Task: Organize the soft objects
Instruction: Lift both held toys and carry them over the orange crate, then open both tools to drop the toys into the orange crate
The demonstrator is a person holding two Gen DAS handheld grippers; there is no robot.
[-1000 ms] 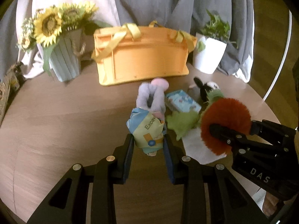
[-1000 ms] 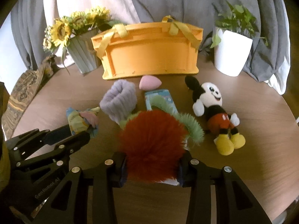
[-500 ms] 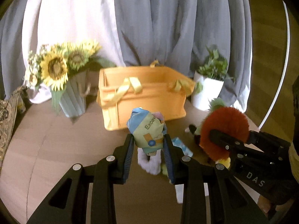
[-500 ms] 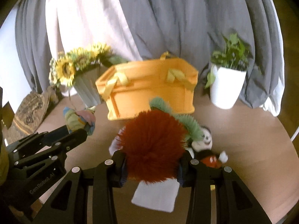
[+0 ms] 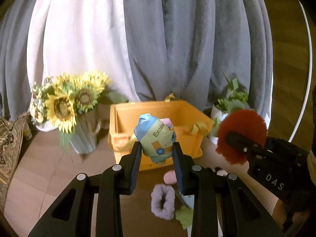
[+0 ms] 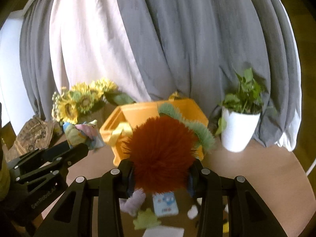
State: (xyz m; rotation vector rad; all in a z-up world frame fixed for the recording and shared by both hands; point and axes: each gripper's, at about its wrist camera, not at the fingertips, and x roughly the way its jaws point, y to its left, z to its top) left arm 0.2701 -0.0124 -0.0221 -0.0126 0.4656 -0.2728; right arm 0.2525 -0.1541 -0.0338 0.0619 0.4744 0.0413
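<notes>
2 held: crumpled printed cloth book [image 5: 156, 138], fluffy red pom-pom [image 6: 160, 154].

A pale ribbed vase of yellow sunflowers [image 5: 65, 106] stands at the round wooden tabletop's [image 5: 49, 167] far left edge, a leafy green plant in a white ribbed pot [image 6: 240, 130] at its far right, grey-and-white curtains [image 6: 158, 39] behind.

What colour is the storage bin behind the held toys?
Orange storage bin, with yellow ribbon handles. Clearest in the left wrist view.
</notes>
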